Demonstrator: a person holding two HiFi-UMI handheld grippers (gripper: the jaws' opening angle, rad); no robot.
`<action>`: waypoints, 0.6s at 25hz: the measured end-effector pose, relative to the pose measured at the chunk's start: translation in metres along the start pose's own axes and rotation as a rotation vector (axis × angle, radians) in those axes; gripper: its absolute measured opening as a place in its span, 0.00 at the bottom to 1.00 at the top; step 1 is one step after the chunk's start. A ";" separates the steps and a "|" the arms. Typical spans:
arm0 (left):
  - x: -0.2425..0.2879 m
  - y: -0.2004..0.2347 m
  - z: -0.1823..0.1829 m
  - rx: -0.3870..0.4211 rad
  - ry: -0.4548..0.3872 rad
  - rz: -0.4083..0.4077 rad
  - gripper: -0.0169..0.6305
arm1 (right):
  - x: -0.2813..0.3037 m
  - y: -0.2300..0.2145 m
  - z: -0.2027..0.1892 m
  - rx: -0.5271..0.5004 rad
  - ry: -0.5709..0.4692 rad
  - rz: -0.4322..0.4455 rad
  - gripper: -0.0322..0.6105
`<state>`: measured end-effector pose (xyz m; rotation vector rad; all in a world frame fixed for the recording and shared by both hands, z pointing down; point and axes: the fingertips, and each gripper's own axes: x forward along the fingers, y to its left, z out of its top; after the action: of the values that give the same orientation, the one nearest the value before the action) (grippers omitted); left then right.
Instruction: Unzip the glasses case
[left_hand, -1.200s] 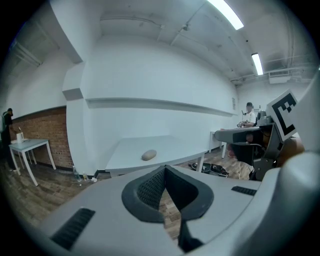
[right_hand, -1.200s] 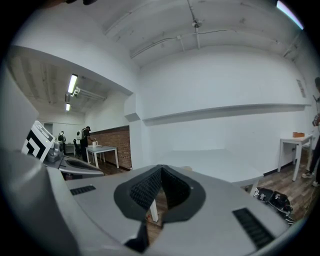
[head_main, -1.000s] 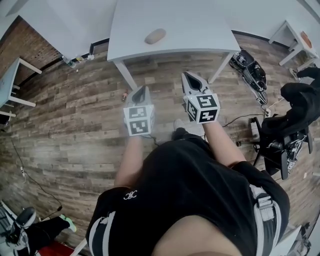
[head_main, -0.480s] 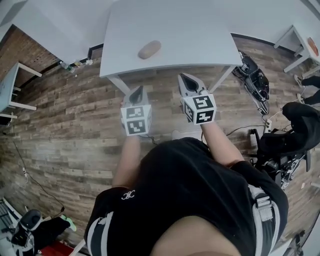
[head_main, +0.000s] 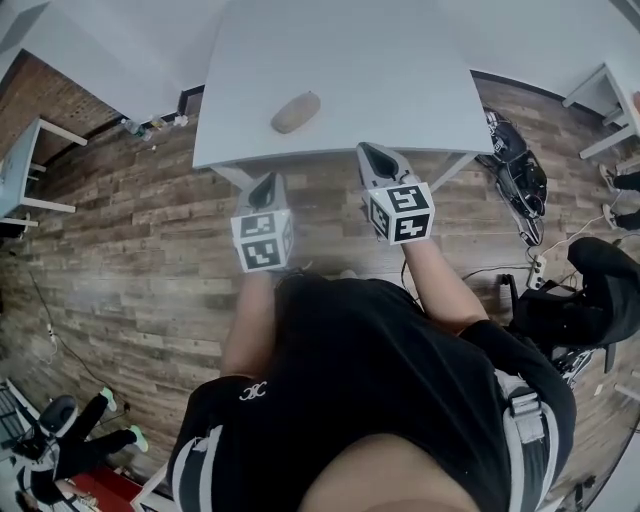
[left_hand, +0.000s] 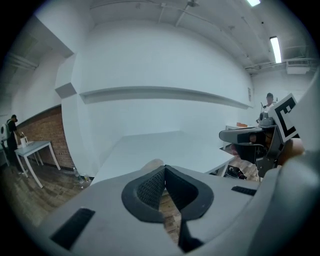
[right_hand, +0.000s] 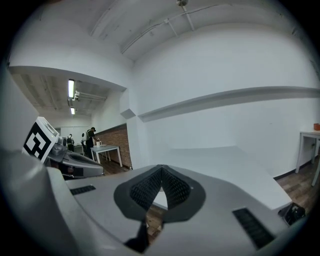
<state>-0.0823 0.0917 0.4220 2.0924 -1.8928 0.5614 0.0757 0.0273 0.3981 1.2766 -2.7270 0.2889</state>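
The glasses case (head_main: 295, 112) lies on the white table (head_main: 400, 90), left of its middle and back from the near edge. In the head view its long axis runs from lower left to upper right. It is a tan, rounded oval, and its zip is too small to make out. The left gripper (head_main: 266, 183) and the right gripper (head_main: 373, 153) hang by the table's near edge, well apart from the case, each with jaws pressed together on nothing. Only the head view shows the whole case. The left gripper view catches a tan sliver above its jaws, while the right gripper view shows the tabletop and a brick wall (right_hand: 112, 137)
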 end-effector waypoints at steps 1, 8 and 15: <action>0.007 0.003 0.002 -0.006 0.000 -0.002 0.04 | 0.007 -0.004 0.000 0.001 0.004 0.002 0.06; 0.069 0.035 0.016 -0.118 0.014 -0.036 0.04 | 0.072 -0.017 0.004 0.000 0.025 0.017 0.06; 0.152 0.083 0.045 -0.110 0.021 -0.104 0.04 | 0.153 -0.044 0.020 0.000 0.025 -0.040 0.06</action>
<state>-0.1485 -0.0729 0.4458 2.0915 -1.7501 0.4441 0.0114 -0.1195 0.4123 1.3160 -2.6774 0.2986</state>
